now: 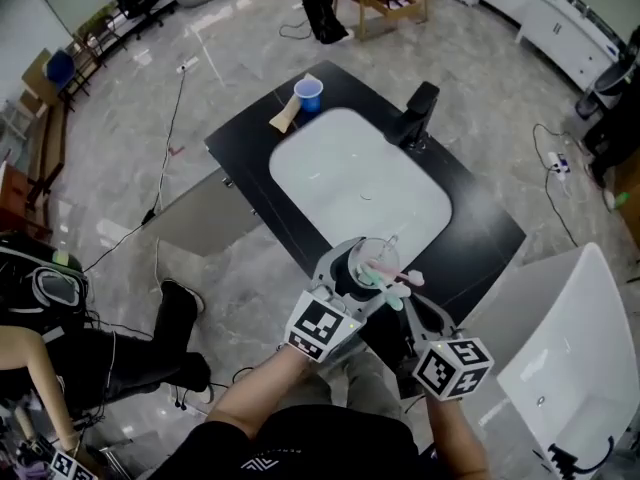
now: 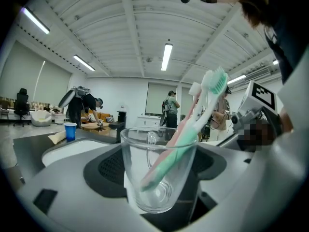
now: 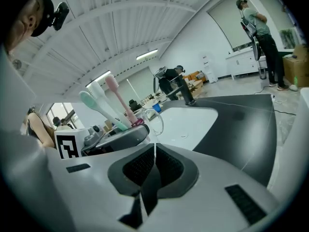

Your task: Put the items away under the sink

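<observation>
A clear glass cup (image 1: 372, 261) holds a green and a pink toothbrush (image 1: 392, 276). My left gripper (image 1: 365, 268) is shut on this cup, just above the near edge of the black counter (image 1: 480, 228). In the left gripper view the cup (image 2: 157, 178) stands upright between the jaws, and the toothbrushes (image 2: 195, 124) lean to the right. My right gripper (image 1: 402, 303) sits close beside it on the right, shut with nothing in it (image 3: 154, 146). From there I see the toothbrushes (image 3: 104, 108) up at the left.
The white sink (image 1: 350, 168) is set in the counter, with a black faucet (image 1: 418, 113) at its far right. A blue cup (image 1: 309, 94) and a paper (image 1: 285, 118) lie at the far corner. A grey panel (image 1: 200, 218) juts out left; a white panel (image 1: 560, 348) stands right. A person sits on the floor (image 1: 110, 358).
</observation>
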